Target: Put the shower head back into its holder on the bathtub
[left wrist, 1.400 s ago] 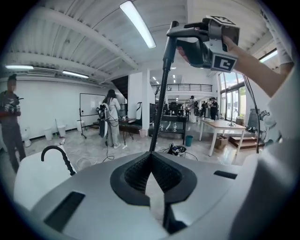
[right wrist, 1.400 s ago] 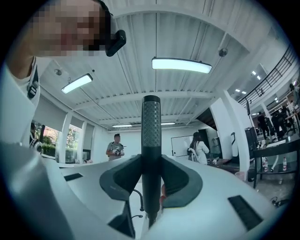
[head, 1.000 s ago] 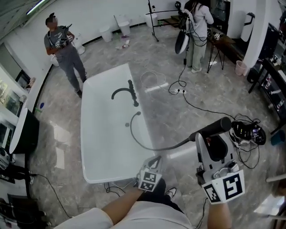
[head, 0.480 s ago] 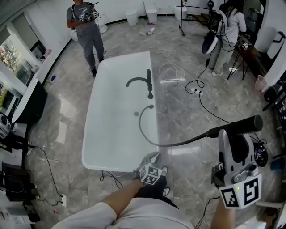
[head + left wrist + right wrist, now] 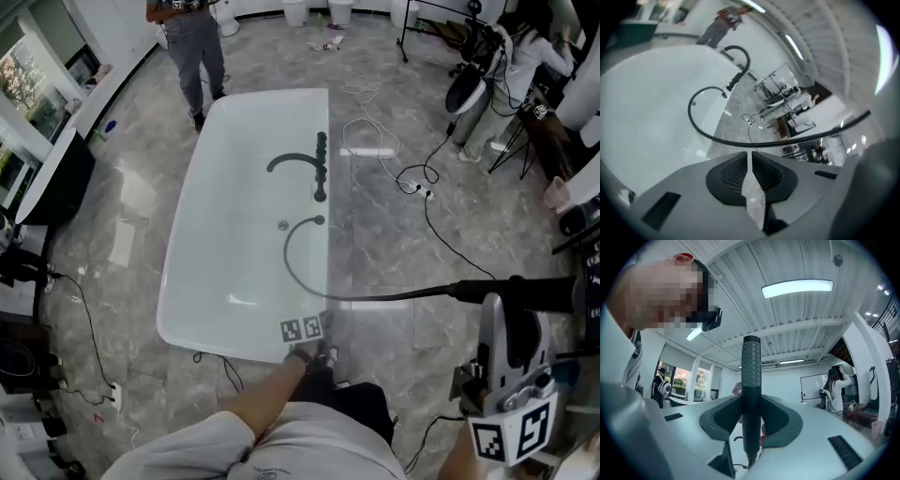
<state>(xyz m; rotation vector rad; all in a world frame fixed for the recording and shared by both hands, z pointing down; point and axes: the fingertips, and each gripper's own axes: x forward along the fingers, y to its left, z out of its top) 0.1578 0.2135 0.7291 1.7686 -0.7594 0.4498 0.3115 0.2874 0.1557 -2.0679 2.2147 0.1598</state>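
Item, nearest: right gripper (image 5: 502,307), low at the right of the head view, clenched on the dark shower head (image 5: 530,293). The wand lies crosswise in the jaws and clear of the tub. Over the last second it has drifted further to the right of the tub, so it now sits well apart from its destination. Item: left gripper (image 5: 309,330), jaws all but together on nothing, now lowered to the near end of the bathtub (image 5: 178,291) and rolled over. It carries no load and looks free to steady or guide. Item: hose (image 5: 384,298), dark and ribbed, rising from a fitting on the tub's right rim, looping inside the basin, then passing out over the rim to the shower head; drawn straighter than before. Judgement: return leg not begun; the head must travel back to the rim. Item: dark fittings (image 5: 322,173) in a row on the right rim beside an arched tap (image 5: 292,162). The holder is presumably among them, but which one cannot be told. Surroundings: grey marbled floor (image 5: 122,281), loose cables (image 5: 412,183) to the right, one person (image 5: 192,37) at the tub's far end, another person (image 5: 525,56) by stands at far right.
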